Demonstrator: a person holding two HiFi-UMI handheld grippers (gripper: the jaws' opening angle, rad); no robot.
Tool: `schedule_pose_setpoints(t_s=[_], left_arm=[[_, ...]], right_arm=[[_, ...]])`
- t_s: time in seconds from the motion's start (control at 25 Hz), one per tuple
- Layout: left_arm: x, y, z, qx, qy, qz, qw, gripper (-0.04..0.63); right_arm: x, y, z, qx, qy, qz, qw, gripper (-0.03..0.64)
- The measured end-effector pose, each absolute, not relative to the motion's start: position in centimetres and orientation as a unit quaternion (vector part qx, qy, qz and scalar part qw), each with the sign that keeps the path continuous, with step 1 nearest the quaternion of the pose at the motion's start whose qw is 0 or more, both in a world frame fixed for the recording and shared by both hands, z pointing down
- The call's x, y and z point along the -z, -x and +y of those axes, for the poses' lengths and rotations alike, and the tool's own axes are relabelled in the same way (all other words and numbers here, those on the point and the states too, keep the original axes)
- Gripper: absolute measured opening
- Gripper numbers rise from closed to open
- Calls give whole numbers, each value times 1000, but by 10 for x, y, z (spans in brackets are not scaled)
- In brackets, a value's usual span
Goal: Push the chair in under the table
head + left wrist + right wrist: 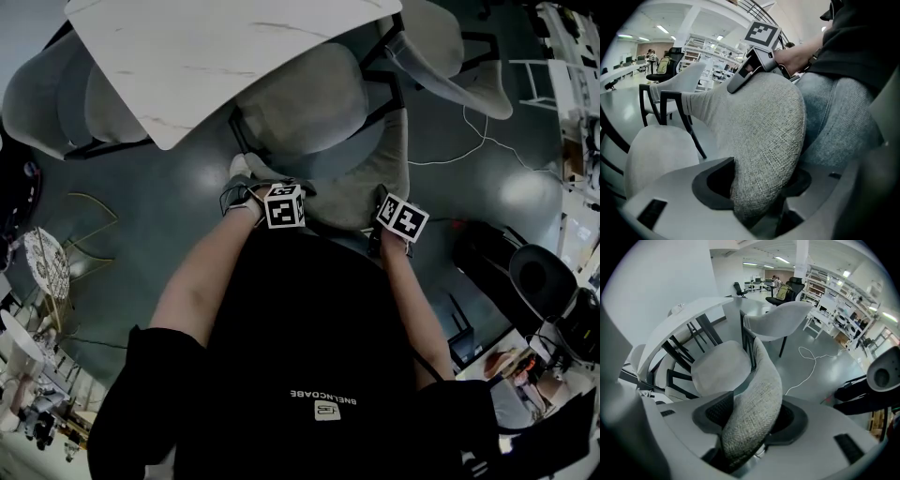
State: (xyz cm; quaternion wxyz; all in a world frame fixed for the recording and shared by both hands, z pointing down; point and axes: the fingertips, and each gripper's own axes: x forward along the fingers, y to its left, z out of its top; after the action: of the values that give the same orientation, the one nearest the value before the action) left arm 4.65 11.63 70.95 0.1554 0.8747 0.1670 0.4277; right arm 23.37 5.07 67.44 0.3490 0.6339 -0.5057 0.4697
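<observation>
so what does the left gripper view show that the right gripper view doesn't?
Left gripper view only: the right gripper, with its marker cube, clamped on the backrest, and the person's hand holding it.
Right gripper view only: the table and a white cable on the floor.
Both: the woven grey backrest gripped between that view's own gripper jaws, plus the neighbouring chair beyond it.

chair [309,122] w/ coarse woven grey cloth, matt marble-look table top [216,56], smooth glossy floor [169,216]
</observation>
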Motion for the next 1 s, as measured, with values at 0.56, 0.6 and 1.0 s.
schedule_pose_setpoints(t_s=[0.56,0.6,1.0], left_arm=[[-712,-45,79,-414,-887,87,184,241],[-712,-45,76,-413,-888,81,185,241],[-714,-50,55,-412,-889,69,189,241]], right_arm=[[-676,-218,-18,-438,-594,-559,378,225],[-676,-218,-23,-436,-592,-562,379,225],[-678,-218,-55,-426,-580,-573,391,224]])
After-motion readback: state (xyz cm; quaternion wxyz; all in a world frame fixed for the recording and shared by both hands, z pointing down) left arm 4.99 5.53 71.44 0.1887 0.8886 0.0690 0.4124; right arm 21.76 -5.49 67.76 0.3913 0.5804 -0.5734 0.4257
